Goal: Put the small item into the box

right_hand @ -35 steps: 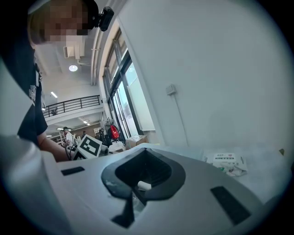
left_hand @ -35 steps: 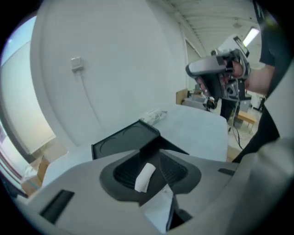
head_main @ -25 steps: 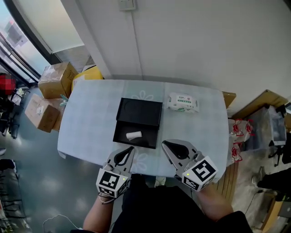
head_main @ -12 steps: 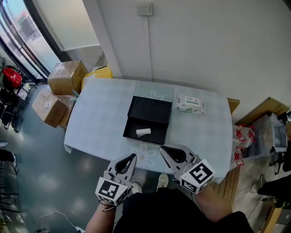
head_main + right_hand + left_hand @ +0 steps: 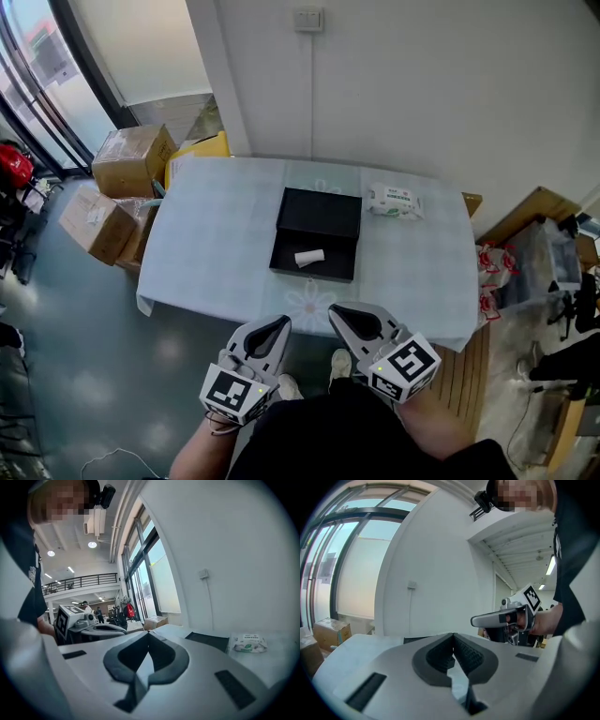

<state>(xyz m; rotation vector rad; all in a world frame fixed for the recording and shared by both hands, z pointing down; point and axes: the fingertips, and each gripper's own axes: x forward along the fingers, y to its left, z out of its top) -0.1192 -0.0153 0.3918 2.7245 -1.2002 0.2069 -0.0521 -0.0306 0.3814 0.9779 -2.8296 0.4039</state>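
Since a second ago the person has stepped back. Both tongs, whose tips then reached over the near edge of the tabletop (image 5: 216, 253), now hang off that edge above the floor, close to the person's body. The whole tabletop also sits farther up in the head view. The things on it have not shifted.

The left tongs (image 5: 280, 322) are clenched, their ribbed pads meeting at the tips with nothing between them. The right tongs (image 5: 334, 310) are clenched too and also grip nothing. The two sit side by side, just apart, and each shows in the other's gripper view.

The black box (image 5: 335, 266) lies open in the middle of the tabletop, its lid (image 5: 322, 214) lying flat on the far side and touching the tray. The small white roll (image 5: 309, 257) lies on its side inside the tray, towards its left half, as it did before.

A pack of wipes (image 5: 395, 202) rests near the far right corner, just beside the lid but apart from it. A flower print (image 5: 309, 305) on the cloth lies between the box and the near edge.

On the floor off the left edge stand two cardboard cartons (image 5: 129, 159) and, by the far left corner, a yellow carton (image 5: 199, 148). Bags with red print (image 5: 487, 281) hang off the right edge.
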